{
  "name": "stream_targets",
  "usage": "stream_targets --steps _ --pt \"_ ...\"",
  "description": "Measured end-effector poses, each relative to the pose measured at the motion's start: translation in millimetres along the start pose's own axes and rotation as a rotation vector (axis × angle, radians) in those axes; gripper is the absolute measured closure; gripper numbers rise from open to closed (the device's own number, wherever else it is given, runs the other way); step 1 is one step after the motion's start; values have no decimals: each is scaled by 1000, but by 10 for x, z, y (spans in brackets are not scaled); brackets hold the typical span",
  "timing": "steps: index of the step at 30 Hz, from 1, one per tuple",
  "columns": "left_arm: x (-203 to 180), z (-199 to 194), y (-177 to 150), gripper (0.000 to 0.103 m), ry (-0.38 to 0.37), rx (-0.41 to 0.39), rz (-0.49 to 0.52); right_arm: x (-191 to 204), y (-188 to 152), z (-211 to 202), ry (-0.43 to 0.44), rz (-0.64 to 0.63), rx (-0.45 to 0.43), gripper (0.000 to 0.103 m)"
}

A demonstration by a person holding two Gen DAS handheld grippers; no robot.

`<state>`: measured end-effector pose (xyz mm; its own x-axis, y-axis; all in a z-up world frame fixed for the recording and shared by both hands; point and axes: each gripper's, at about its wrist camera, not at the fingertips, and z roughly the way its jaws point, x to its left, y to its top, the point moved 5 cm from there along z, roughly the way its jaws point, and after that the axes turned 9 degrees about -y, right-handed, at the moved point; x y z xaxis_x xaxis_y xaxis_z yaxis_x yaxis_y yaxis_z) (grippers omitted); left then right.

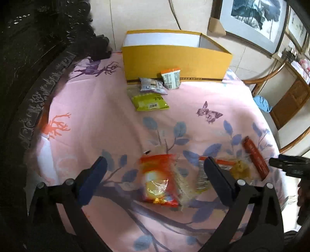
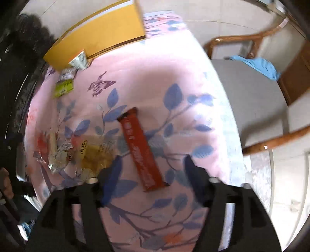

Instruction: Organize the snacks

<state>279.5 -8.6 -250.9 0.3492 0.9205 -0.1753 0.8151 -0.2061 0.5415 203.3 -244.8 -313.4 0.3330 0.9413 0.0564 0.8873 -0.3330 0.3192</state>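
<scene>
On the pink floral tablecloth [image 1: 96, 120], my left gripper [image 1: 155, 162] is open, its blue pads either side of an orange-red snack packet [image 1: 158, 180] without touching it. A yellowish packet [image 1: 240, 170] and a long red bar [image 1: 255, 159] lie to its right. In the right wrist view my right gripper [image 2: 152, 160] is open, with the red bar [image 2: 141, 149] lying between its fingers, untouched. A yellow cardboard box [image 1: 174, 58] stands open at the far side, with an orange-white packet [image 1: 171, 78], a grey packet [image 1: 153, 86] and a green packet [image 1: 150, 102] in front of it.
Dark carved furniture [image 1: 29, 77] borders the table on the left. A wooden armchair [image 2: 251, 108] with a blue cloth [image 2: 259, 66] stands beyond the table's right edge. Framed pictures [image 1: 251, 17] lean against the back wall.
</scene>
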Motion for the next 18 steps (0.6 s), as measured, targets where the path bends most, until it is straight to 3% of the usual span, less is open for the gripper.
stream_targets --steps 1,3,6,7,9,10,11,12,13,15,17,18 --pt "26 71 -20 2 -13 26 -6 -4 1 1 -20 -8 -11 7" --pt "96 161 -50 2 4 49 -16 55 53 33 -69 -43 -39 7" --pt "277 298 -101 2 53 82 -32 260 175 126 -16 -87 -98 7" --pt "342 361 -107 2 58 82 -49 304 190 168 -24 -114 -107 19" --pt "438 508 -126 3 69 84 -81 399 187 381 -63 -166 -43 50" --pt "478 643 -163 20 86 109 -97 411 147 436 -70 -180 -30 57" --pt "488 692 -173 24 61 96 -113 448 101 425 -77 -218 -50 60" --pt "491 702 -169 51 32 91 -139 472 53 431 -102 -256 -48 70" --pt "471 743 -193 62 37 150 -136 485 25 427 -105 -273 -49 78" --pt "419 745 -242 70 72 210 -76 479 -21 441 -63 -255 -20 78" --pt "441 698 -280 76 84 225 -103 392 -17 439 -3 -190 6 79" --pt "467 647 -291 87 85 226 -130 359 -42 409 19 -164 6 79"
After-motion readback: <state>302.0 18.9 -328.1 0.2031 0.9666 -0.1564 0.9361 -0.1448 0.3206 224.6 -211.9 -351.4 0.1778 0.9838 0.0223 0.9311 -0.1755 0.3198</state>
